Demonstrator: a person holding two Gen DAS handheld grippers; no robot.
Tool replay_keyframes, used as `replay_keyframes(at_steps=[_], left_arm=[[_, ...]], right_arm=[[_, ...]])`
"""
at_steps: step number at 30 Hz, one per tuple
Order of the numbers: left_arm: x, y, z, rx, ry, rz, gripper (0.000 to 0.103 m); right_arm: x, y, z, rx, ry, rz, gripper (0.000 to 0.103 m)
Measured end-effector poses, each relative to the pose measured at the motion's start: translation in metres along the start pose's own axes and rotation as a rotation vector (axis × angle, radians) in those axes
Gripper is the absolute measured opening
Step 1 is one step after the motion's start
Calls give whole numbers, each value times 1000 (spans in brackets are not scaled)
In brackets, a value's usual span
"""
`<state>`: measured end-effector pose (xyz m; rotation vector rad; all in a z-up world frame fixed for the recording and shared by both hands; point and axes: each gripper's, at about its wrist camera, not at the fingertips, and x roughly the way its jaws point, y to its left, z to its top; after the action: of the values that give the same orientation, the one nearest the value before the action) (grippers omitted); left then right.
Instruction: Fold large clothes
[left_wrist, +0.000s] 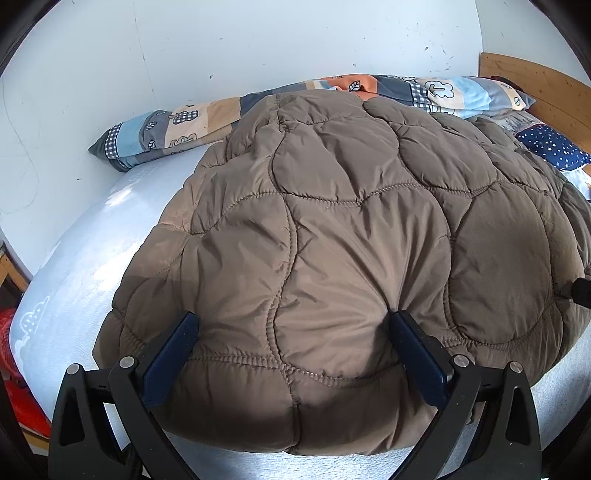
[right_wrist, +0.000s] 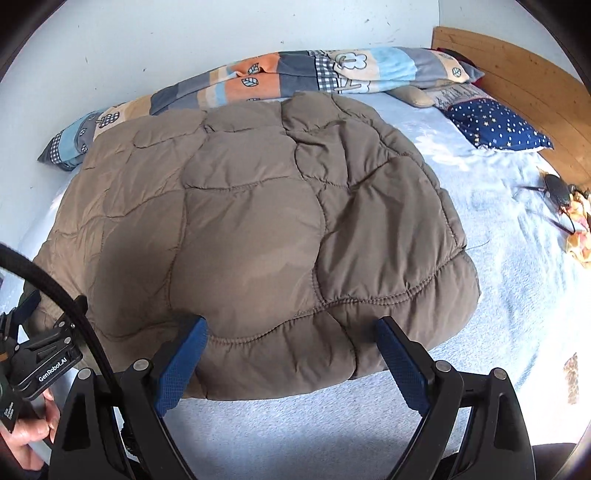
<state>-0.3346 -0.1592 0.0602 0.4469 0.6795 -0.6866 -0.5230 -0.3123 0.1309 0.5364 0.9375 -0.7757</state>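
The brown puffy coat (left_wrist: 332, 236) lay spread on the blue bed sheet (left_wrist: 74, 266), already doubled over into a fat bundle, with its near edge close to the near side of the bed. It was put on the bed because the bed gave a big, soft, flat place for a big thing like this.

On the left, the left claw (left_wrist: 293, 328) stood wide open, with one blue pad on each side of the coat's near edge. The pads touched or nearly touched the puffy cloth but did not squeeze it. I think the claw was held there to get ready to pinch the hem.

Going right, the right claw (right_wrist: 291, 332) was wide open too, at the near edge by the coat's right corner. It held nothing. The two claws sat side by side along the same edge, likely so both could lift it evenly and fold the coat away toward the wall.

At the far side, a patchwork blanket (right_wrist: 258, 77) lay rolled along the wall, out of the way. At the far right sat a starry blue pillow (right_wrist: 495, 123) and the wooden headboard (right_wrist: 517, 74), well apart from the coat.
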Motion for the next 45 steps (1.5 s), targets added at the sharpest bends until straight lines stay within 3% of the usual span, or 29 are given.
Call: replay_keyframes(at_steps=[4,8,14,17,22,29,35,41,45], left_arm=[[-1,1,0,2,1,0,103],[-10,4,2,-12,9,-16,103],[-57,10,-7,-84,-38,-87,103],[-92,9,-23,-108,-97,-95,103],[-147,11,-45,-106,-173,-123,103],[-180,18,-49,-94,-292,-54,103],[-165,7,-43,-63,-239,19,103],[-158,1,-39,-62,-194,23,103],[-152,3,-34,-30,-124,-95,103]], right_arm=[[11,7,3,-42,29,-38,97],[2,10,-1,-51,-1,-33,97],[-34,13,-10,-86,-114,-51,97],[-55,13,-26,-70,-152,-29,97],[-109,16,-60,-85,-297,-5,97],[-154,25,-81,-170,-461,23,100],[-141,30,-78,-191,-424,4,101],[-136,31,-78,-180,-400,4,101],[-130,29,-77,-166,-376,3,101]])
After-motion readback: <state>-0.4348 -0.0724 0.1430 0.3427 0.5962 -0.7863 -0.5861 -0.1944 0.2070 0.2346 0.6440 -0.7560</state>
